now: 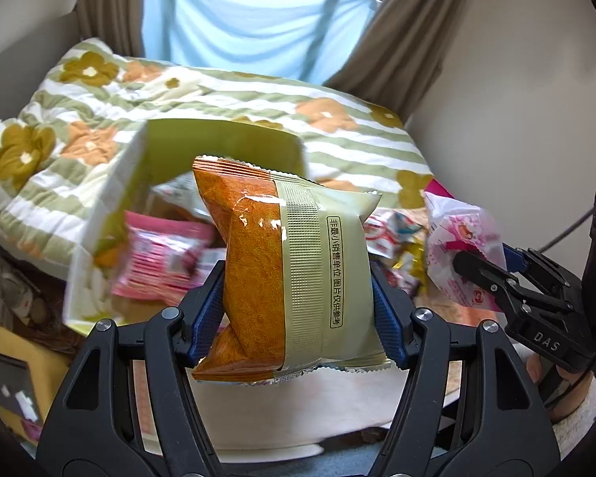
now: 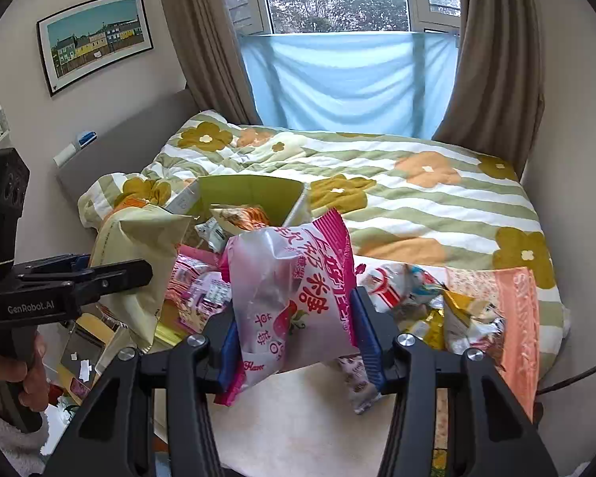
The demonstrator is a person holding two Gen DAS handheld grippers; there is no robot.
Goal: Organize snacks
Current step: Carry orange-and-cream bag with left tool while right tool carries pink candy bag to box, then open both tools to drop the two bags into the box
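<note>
My left gripper (image 1: 298, 310) is shut on an orange and pale green snack packet (image 1: 290, 266), held in the air in front of an open green box (image 1: 218, 139) that holds pink packets (image 1: 159, 262). My right gripper (image 2: 294, 338) is shut on a pink and white strawberry snack packet (image 2: 290, 294), also lifted. That pink packet shows at the right of the left wrist view (image 1: 461, 250). The left gripper with its green packet (image 2: 135, 262) shows at the left of the right wrist view, beside the green box (image 2: 250, 194).
Several loose snack packets (image 2: 401, 286) and an orange-pink bag (image 2: 516, 318) lie at the foot of a bed with a flowered striped quilt (image 2: 417, 206). A white surface (image 2: 298, 429) lies below the grippers. Curtains and a window stand behind; a yellow item (image 1: 16, 361) sits low left.
</note>
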